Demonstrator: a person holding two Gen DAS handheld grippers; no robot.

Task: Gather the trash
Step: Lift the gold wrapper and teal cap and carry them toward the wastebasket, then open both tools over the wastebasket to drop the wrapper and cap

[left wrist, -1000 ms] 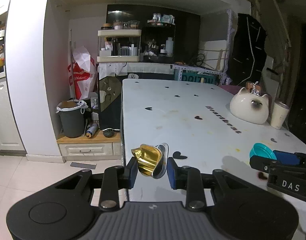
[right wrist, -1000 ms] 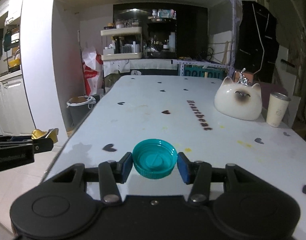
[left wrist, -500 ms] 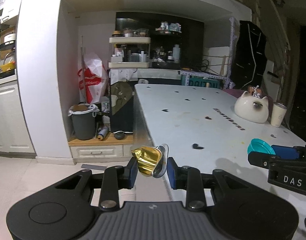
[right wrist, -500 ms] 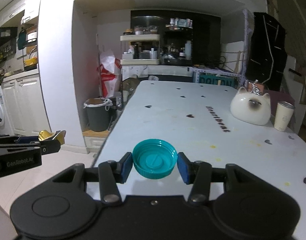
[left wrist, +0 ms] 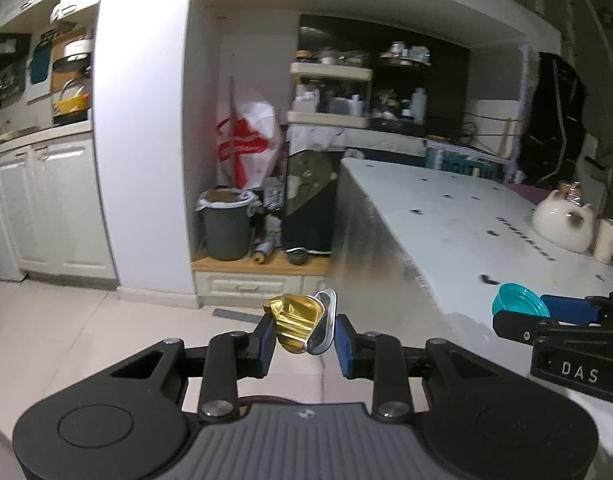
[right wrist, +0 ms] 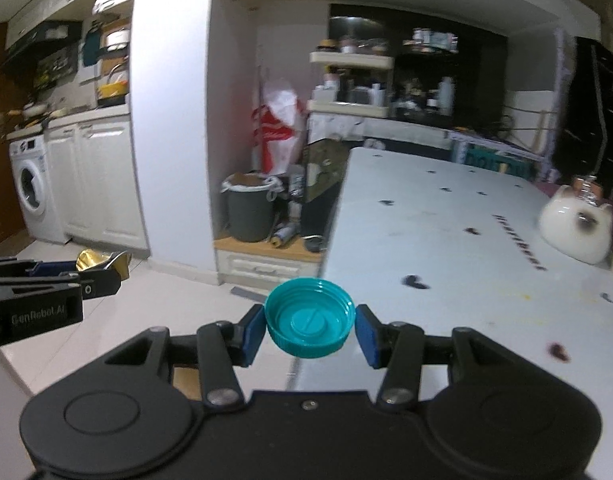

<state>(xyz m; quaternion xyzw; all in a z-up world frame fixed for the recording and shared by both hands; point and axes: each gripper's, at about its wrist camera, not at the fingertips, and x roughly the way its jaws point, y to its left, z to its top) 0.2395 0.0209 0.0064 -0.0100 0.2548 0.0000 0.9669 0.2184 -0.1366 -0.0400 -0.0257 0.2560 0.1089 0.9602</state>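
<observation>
Carrying step: the left claw (left wrist: 302, 330) gripped a gold capsule (left wrist: 296, 326), the right claw (right wrist: 309, 330) a teal cap (right wrist: 309, 324). Next, reach the far bin (left wrist: 226, 226) and release.

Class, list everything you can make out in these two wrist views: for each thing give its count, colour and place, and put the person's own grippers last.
crushed capsule: one, gold and silver, between the left gripper's pads
bottle cap: one, teal, between the right gripper's pads
trash bin: one, grey with white liner, in the alcove left of the table
plastic bag: one, white and red, behind the bin
table: one, white with dark heart marks, right side
cat-shaped container: one, cream, on the table's far right
cup: one, cream, beside the cat-shaped container
washing machine: one, white, far left
left gripper: one, black, blue pads
right gripper: one, black, blue pads
</observation>
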